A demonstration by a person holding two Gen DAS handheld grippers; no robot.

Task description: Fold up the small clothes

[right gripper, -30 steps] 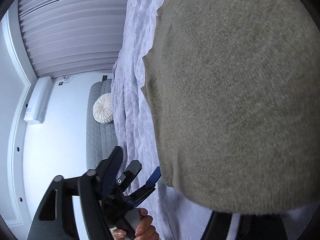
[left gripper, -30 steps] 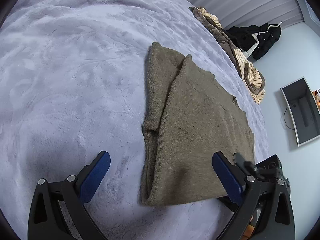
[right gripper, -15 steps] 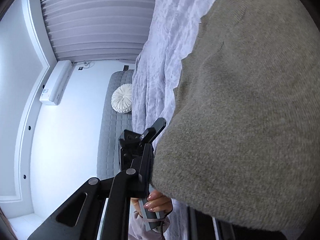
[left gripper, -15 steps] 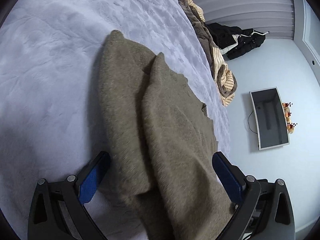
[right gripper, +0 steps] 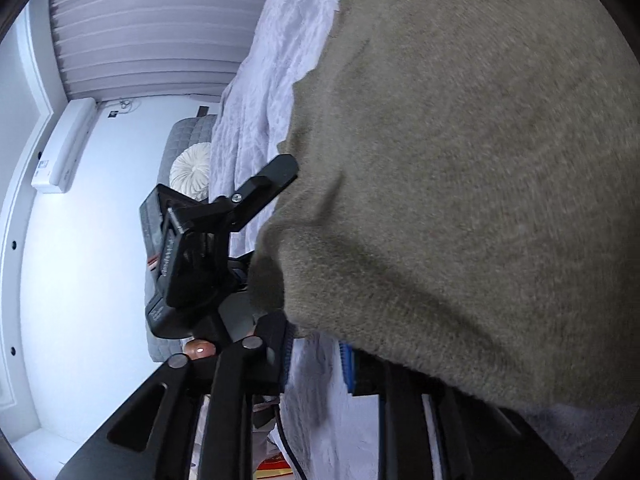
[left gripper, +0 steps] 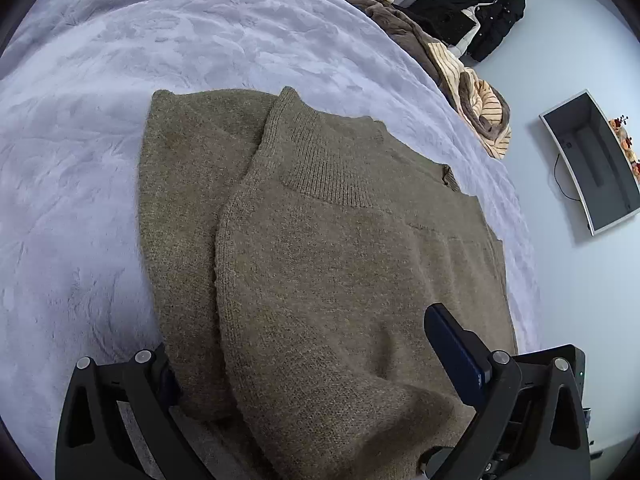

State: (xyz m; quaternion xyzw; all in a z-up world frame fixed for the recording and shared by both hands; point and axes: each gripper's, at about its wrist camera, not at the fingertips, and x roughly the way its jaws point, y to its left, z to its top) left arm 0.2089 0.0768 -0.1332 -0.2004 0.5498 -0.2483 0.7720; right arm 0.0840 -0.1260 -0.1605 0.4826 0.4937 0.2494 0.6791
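Where the bed (left gripper: 100, 160) drops off at its near edge, the olive sweater (left gripper: 340, 260) lies spread on the lavender cover, one long strip of it laid along the left side and a wider folded layer with a ribbed band on top. The left gripper (left gripper: 320, 372) sits low over the garment's near end with its fingers spread wide: the right blue pad (left gripper: 456, 352) is clear in view above the knit, while the left finger (left gripper: 160, 376) is half buried under the sweater's edge, the cloth bunched up between the two and touching both. Nothing is pinched there. From the right wrist view, the sweater (right gripper: 480, 160) fills most of the frame, and the right gripper (right gripper: 316, 364) shows its two blue pads standing apart near the bottom, a strip of bare cover between them; the right pad (right gripper: 347, 368) lies just under the sweater's hanging edge, the left one (right gripper: 286, 356) beside the dark body of the other gripper (right gripper: 208, 248), which meets the cloth at its lifted corner. Toward the bed's far right corner a heap of striped and brown clothes (left gripper: 460, 76) lies along the edge. On the wall beyond hangs a monitor (left gripper: 592, 160), and a black jacket (left gripper: 480, 16) hangs farther back.
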